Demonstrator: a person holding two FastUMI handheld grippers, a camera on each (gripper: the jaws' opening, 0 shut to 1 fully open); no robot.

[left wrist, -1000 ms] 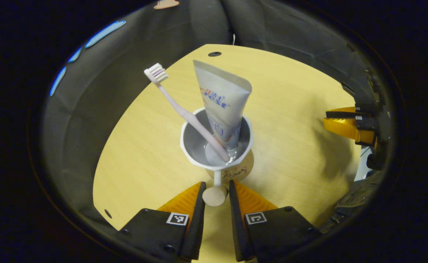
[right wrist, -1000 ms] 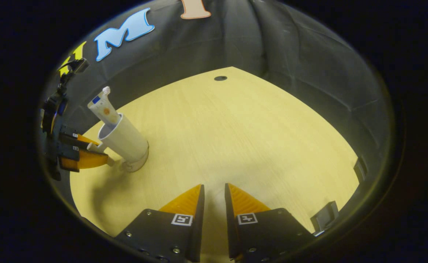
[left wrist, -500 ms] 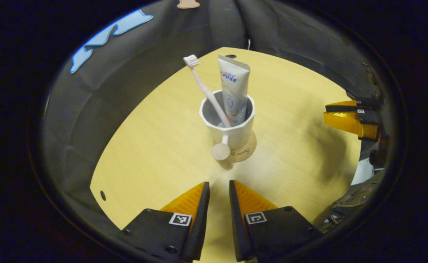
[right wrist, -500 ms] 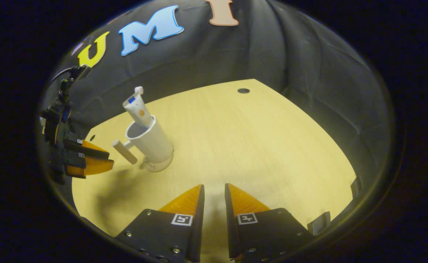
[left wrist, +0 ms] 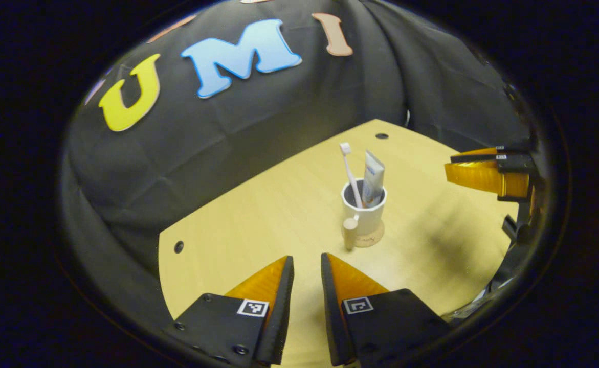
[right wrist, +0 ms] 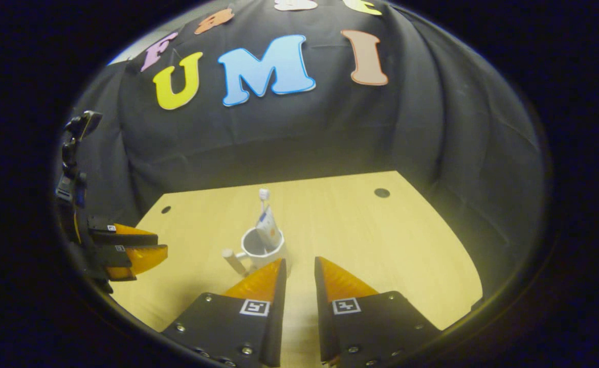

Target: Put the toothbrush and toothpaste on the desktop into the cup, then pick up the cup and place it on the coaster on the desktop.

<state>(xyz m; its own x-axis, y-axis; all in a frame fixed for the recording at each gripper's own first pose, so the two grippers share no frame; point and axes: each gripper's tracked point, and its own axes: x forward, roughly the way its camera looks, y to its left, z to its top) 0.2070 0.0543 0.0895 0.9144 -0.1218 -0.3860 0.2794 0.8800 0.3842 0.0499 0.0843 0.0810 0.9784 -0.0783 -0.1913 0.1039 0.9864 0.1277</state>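
Cup [left wrist: 364,215] upright on coaster [left wrist: 370,239], toothbrush [left wrist: 350,171] and toothpaste [left wrist: 372,177] inside; desktop [left wrist: 258,225] beneath.

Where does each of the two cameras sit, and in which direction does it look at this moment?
Left gripper view: rides on the left gripper, looks forward across the desktop at the cup on the coaster; its own two fingers show below, the right gripper at the right edge.
Right gripper view: rides on the right gripper, faces the booth wall over the desktop; its own fingers show below, the left gripper at the left edge.
Shared: the cup with toothbrush and toothpaste, the desktop.
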